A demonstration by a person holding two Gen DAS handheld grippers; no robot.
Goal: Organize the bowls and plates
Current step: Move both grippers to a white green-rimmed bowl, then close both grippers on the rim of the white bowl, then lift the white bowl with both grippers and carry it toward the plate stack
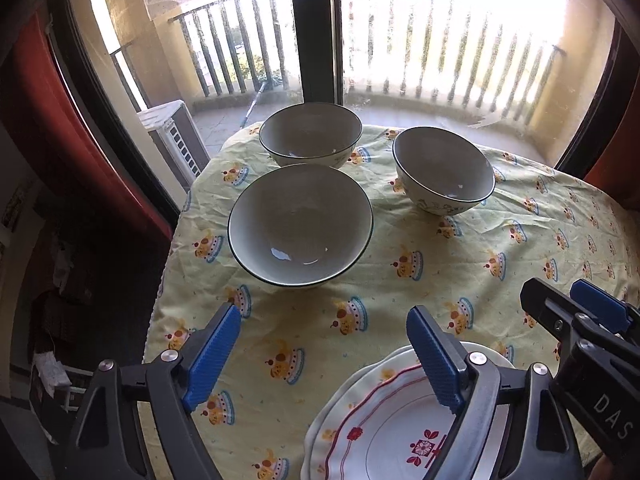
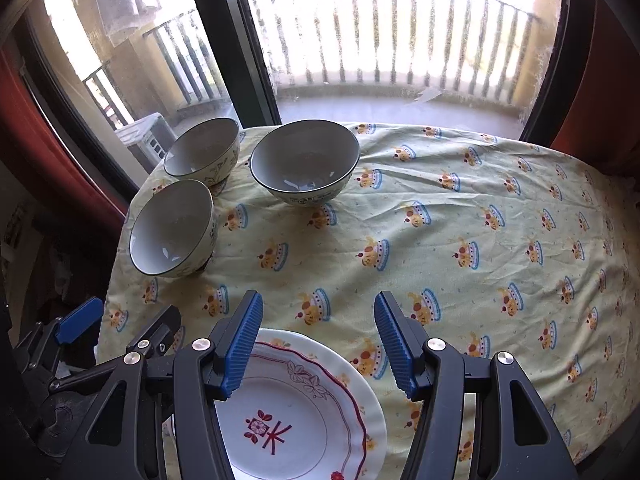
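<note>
Strong daylight pours in through the balcony window (image 1: 400, 40), blowing the railing (image 2: 400, 40) out to near white. The bowls (image 1: 300, 224) catch small bright glints inside and throw soft shadows toward the camera on the tablecloth (image 2: 440, 220). Both fisheye views bend straight frames and darken at the corners; focus is sharp.

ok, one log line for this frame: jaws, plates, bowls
left gripper: jaws open, empty | right gripper: jaws open, empty | plates: stacked, near edge | bowls: three, separate, unstacked
</note>
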